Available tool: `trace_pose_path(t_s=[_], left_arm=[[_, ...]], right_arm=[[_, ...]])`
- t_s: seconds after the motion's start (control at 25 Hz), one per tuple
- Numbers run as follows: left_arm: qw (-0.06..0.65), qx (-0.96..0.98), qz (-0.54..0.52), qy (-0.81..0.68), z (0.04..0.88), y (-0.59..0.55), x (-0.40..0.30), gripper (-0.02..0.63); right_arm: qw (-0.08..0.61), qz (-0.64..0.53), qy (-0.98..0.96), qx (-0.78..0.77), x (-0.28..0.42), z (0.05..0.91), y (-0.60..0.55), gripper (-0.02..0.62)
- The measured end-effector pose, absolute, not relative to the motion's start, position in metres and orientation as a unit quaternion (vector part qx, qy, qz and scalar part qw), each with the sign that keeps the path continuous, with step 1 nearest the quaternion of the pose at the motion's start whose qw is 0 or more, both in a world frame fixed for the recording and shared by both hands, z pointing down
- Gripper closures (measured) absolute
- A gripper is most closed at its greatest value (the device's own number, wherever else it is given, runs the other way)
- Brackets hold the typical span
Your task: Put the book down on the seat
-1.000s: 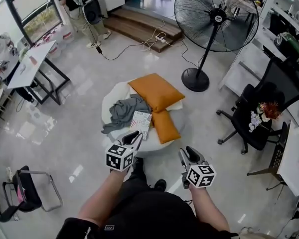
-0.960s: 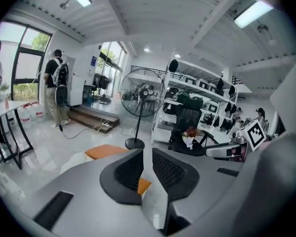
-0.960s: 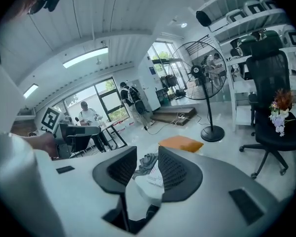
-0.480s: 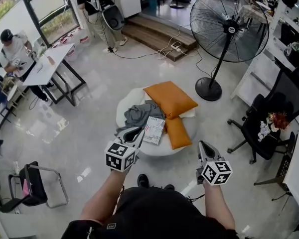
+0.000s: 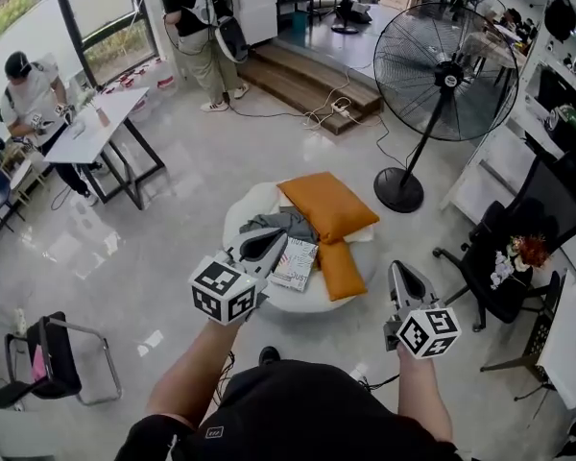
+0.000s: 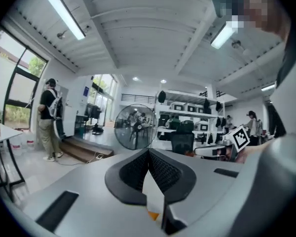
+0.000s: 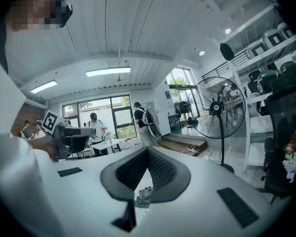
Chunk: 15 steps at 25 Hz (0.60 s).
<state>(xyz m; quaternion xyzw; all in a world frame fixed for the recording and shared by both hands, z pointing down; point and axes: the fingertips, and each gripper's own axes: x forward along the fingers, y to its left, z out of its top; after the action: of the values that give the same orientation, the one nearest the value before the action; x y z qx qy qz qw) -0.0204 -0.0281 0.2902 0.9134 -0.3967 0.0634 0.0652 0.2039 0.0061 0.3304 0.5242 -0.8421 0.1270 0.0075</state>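
Since a second ago the left hand-held gripper [image 5: 266, 246] and right hand-held gripper [image 5: 401, 277] have drawn back from the seat [image 5: 242, 209] and pressed their jaws together on nothing, while the book [image 5: 296, 263] lies flat near its front edge beside the cushions [image 5: 328, 205], so the task looks done.

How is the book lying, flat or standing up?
Flat: the book rests cover-up on the white round seat, beside the smaller orange cushion.
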Motion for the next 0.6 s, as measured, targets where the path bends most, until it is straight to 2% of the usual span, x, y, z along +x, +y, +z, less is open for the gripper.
trace_pose_path(t_s=[0.24, 0.32, 0.48, 0.6], left_arm=[[0.006, 0.928, 0.029, -0.372, 0.247, -0.022, -0.028, 0.601], [0.019, 0.927, 0.021, -0.374, 0.247, -0.023, -0.034, 0.601], [0.09, 0.924, 0.014, -0.37, 0.27, -0.025, -0.041, 0.601], [0.097, 0.92, 0.033, -0.378, 0.287, -0.022, -0.046, 0.601]], right_arm=[[0.008, 0.12, -0.846, 0.519, 0.194, 0.331, 0.012, 0.58], [0.019, 0.106, -0.847, 0.52, 0.188, 0.332, 0.014, 0.58], [0.042, 0.08, -0.844, 0.528, 0.179, 0.333, 0.021, 0.581], [0.044, 0.082, -0.845, 0.527, 0.173, 0.334, 0.024, 0.581]])
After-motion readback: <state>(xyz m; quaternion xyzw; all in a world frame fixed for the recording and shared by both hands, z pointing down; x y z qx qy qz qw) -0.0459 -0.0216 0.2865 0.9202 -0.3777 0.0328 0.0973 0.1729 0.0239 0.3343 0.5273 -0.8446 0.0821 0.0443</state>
